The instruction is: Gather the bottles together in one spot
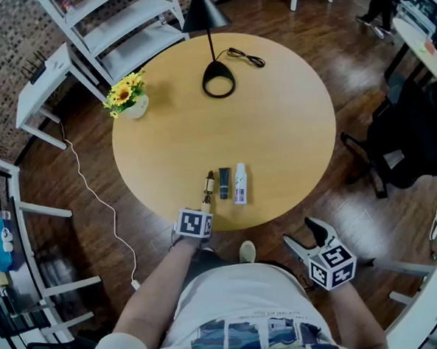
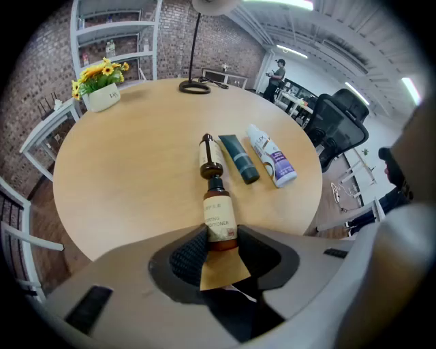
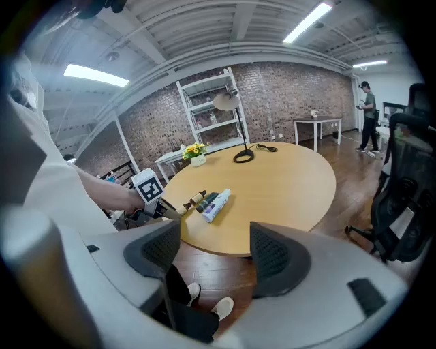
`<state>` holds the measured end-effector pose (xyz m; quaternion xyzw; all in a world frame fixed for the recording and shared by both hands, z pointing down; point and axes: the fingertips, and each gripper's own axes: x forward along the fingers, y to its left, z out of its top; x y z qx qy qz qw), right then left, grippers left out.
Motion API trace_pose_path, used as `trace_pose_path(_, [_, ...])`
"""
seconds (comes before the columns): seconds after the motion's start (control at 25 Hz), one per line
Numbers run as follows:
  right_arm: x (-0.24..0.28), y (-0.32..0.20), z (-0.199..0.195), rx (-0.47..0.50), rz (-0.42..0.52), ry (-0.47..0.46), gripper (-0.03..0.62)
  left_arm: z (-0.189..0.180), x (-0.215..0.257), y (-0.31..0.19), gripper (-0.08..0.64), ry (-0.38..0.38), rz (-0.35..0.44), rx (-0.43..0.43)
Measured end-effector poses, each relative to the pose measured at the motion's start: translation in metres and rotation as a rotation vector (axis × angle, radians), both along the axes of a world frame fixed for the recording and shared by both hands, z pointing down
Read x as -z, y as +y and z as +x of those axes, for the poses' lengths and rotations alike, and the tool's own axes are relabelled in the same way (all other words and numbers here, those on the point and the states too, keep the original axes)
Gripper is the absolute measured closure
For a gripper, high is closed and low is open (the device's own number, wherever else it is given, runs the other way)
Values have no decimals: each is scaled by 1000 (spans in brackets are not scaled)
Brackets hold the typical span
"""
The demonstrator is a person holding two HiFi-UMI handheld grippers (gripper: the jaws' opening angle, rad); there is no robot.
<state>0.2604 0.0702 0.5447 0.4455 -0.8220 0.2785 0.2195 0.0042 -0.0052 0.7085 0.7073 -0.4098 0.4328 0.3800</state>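
Observation:
Three bottles lie side by side near the front edge of the round wooden table (image 1: 281, 115): a cream bottle with a brown cap (image 1: 209, 183), a dark teal tube (image 1: 224, 183) and a white spray bottle (image 1: 241, 183). In the left gripper view they are the cream bottle (image 2: 210, 155), the tube (image 2: 240, 158) and the spray bottle (image 2: 271, 163). My left gripper (image 1: 204, 210) is at the table's edge, shut on an amber labelled bottle (image 2: 219, 217) that points at the cream bottle's cap. My right gripper (image 1: 308, 239) hangs open and empty over the floor, off the table to the right.
A black desk lamp (image 1: 217, 78) with its cable stands at the table's far side, and a pot of yellow flowers (image 1: 129, 98) sits at the left rim. White shelving (image 1: 117, 16) stands behind, and a black office chair (image 1: 413, 138) at the right.

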Motion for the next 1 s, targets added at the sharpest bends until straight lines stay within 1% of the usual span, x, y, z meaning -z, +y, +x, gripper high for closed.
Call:
trace_pose_path(0.08, [1,-2,-5,12,6,-7,255,0,11,1,422,25,38,4])
trace_pose_path(0.16, [4,-5,-15,35,9,-28,256,1,26,4,422,68,89,3])
trace_pose_path(0.2, [6,-6,-22,52,9,-46,298,3,37,6,422,100,123,-3])
trace_pose_path(0.28, [14,-13,-39,82,18,-86,308,8,65,10,422,175,201,-35])
trace_pose_path(0.4, [36,-29,-70,121,59,-148,319,20,113,14,422,281,328,-124])
trace_pose_path(0.56, [77,-50,-134,223,96,-262,321,26,180,17,422,395,505,-280])
trace_pose_path(0.68, [107,-67,-181,252,81,-392,326,20,218,20,422,430,594,-373])
trace_pose_path(0.76, [121,-75,-210,259,71,-450,371,11,234,21,422,430,642,-436])
trace_pose_path(0.84, [130,-78,-235,270,64,-478,371,-1,244,23,422,433,683,-486])
trace_pose_path(0.96, [133,-79,-265,274,50,-486,401,-18,254,25,422,457,724,-534])
trace_pose_path(1.0, [133,-79,-273,273,47,-484,423,-24,256,26,422,466,733,-549])
